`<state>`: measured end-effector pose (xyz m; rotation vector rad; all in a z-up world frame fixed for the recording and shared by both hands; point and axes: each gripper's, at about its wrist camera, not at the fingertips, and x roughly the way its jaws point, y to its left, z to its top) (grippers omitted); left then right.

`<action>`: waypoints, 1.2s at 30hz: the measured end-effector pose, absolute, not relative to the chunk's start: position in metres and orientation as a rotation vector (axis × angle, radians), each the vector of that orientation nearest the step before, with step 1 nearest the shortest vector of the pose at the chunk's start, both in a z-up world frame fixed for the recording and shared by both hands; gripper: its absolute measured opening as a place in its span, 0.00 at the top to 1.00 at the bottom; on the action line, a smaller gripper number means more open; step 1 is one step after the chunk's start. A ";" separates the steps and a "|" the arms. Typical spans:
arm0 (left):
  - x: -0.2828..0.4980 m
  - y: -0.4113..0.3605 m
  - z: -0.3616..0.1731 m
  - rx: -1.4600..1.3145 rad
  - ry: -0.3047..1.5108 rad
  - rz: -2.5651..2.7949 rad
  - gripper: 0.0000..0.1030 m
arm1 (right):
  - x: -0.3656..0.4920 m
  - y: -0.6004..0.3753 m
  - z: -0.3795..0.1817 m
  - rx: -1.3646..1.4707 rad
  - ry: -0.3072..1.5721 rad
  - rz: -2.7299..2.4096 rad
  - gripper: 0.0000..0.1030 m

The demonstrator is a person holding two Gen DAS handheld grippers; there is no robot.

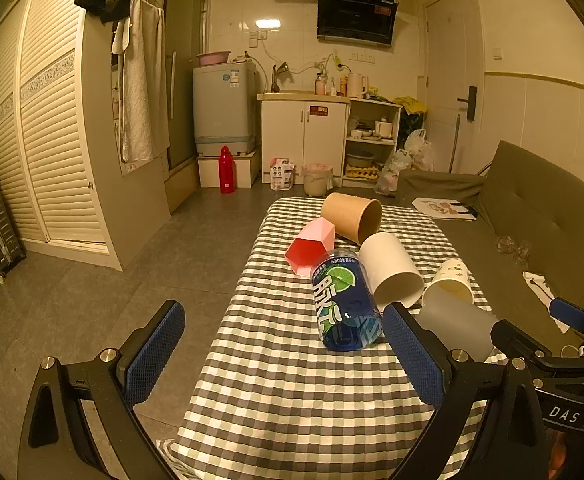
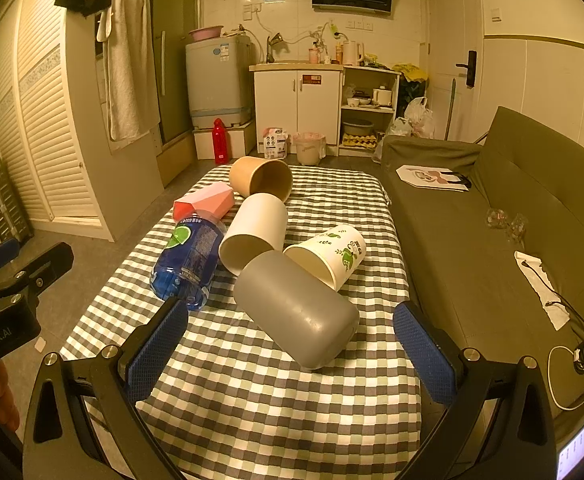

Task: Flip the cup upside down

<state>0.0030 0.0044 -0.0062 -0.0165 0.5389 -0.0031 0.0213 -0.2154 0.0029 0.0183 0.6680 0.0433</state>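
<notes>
Several cups lie on their sides on the checkered table (image 2: 251, 400). A grey cup (image 2: 296, 308) lies nearest, base toward my right gripper (image 2: 292, 344), which is open and empty just short of it. Behind it lie a white cup with green print (image 2: 332, 254), a plain white cup (image 2: 253, 230), a brown paper cup (image 2: 259, 178), a pink faceted cup (image 2: 205, 200) and a blue transparent cup (image 2: 187, 262). My left gripper (image 1: 283, 344) is open and empty, in front of the blue cup (image 1: 346, 300); the grey cup (image 1: 456, 316) shows behind its right finger.
A green sofa (image 2: 492, 220) runs along the table's right side, with a paper bag (image 2: 432, 176) and cables (image 2: 572, 360) on it. Bare tiled floor (image 1: 91, 300) lies left of the table. Cabinets, a washing machine and a red bottle (image 1: 226, 170) stand at the far wall.
</notes>
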 end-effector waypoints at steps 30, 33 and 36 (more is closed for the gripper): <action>0.039 0.017 -0.007 -0.041 0.615 0.053 0.01 | 0.064 -0.207 0.002 -0.010 0.782 0.052 0.00; 0.049 0.021 -0.008 -0.018 0.612 0.079 0.01 | 0.085 -0.203 0.001 0.000 0.827 0.078 0.00; 0.065 0.026 -0.010 -0.034 0.652 0.070 0.01 | 0.113 -0.198 0.003 0.016 0.867 0.094 0.00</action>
